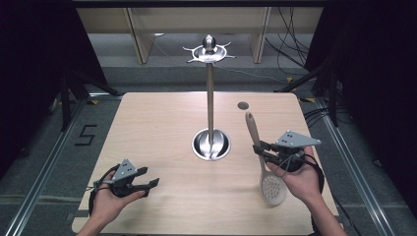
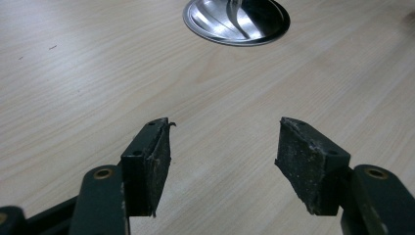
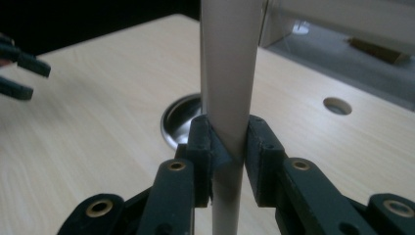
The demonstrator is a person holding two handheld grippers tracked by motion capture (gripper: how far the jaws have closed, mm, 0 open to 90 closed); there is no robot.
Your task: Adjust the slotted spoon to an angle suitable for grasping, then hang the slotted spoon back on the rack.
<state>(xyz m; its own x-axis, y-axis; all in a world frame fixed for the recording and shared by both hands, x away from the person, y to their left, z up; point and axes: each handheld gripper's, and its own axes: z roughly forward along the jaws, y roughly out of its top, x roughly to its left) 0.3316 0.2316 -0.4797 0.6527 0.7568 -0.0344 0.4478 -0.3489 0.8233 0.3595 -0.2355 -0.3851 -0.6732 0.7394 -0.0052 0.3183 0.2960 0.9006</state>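
Skimmer [image 1: 268, 167] clamped mid-handle in our right tongs [image 1: 259, 148].
Left tongs [image 1: 150, 177] gape empty; hanging rack [image 1: 210, 98] likely next.

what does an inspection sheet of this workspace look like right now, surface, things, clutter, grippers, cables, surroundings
Surface: light wooden table, with a small round hole near its far edge.
Job's things: tall steel utensil stand with a round dished base; pale plastic slotted spoon, its handle clamped.
Clutter: nothing seen.
Grippers: left gripper open, holding nothing, above the table; right gripper shut on the spoon's handle.
Cables: black cable loops from the left gripper; dark cables on the floor beyond.
Surroundings: grey floor, black curtains, a "5" floor marking.
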